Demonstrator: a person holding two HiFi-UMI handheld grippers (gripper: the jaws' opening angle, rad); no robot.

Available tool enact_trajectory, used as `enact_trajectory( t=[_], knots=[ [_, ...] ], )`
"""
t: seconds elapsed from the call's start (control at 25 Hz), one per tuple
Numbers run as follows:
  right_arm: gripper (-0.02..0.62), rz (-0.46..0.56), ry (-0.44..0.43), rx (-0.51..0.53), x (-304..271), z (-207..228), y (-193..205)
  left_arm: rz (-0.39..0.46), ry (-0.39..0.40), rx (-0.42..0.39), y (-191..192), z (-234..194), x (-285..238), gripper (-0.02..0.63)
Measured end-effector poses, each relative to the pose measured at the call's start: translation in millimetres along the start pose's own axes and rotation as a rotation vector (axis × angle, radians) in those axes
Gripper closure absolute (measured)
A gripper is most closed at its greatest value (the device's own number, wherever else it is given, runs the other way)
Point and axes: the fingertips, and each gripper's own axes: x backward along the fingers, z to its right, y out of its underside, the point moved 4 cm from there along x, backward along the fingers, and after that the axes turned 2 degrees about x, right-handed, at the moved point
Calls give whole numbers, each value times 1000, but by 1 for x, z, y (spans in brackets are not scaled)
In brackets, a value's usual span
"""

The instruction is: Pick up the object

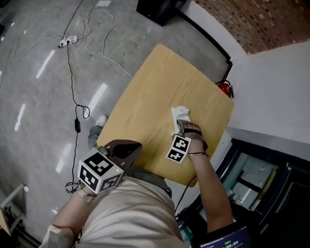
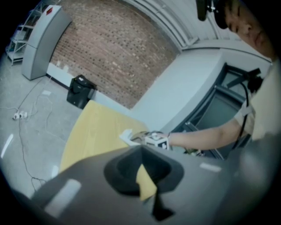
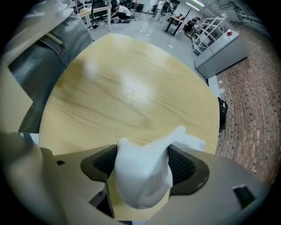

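A white, lumpy object [image 1: 181, 115] lies on the round wooden table [image 1: 160, 82], towards its right side. My right gripper [image 1: 183, 127] reaches it from the near side. In the right gripper view the object [image 3: 142, 176] fills the gap between the two dark pads [image 3: 184, 165], and the jaws stand wide around it while it rests on the tabletop [image 3: 123, 88]. My left gripper [image 1: 127, 149] hangs off the table's near left edge, close to the person's body, shut with nothing in it. In the left gripper view its jaws [image 2: 141, 151] are closed, and the object [image 2: 127, 136] is small in the distance.
Cables and a power strip [image 1: 72, 43] trail over the grey floor to the left. A black box [image 1: 155, 9] stands beyond the table. A red extinguisher [image 1: 224, 88] sits by the table's right edge, with a white wall and a glass-fronted cabinet [image 1: 256, 179] to the right.
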Motion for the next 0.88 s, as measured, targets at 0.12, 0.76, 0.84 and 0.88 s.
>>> enact_trajectory(
  t=[0.12, 0.76, 0.84, 0.88],
  knots=[
    [250, 3, -14, -4, -1, 2, 3, -17, 20, -1, 2, 4, -6, 606],
    [255, 664, -260, -978, 77, 50, -26, 26, 34, -42, -12, 3, -2, 604],
    [255, 805, -332, -1184, 87, 57, -15, 22, 32, -61, -12, 2, -5, 601],
    [255, 870, -363, -1283, 89, 60, -7, 17, 34, -67, -12, 2, -8, 594]
  ],
)
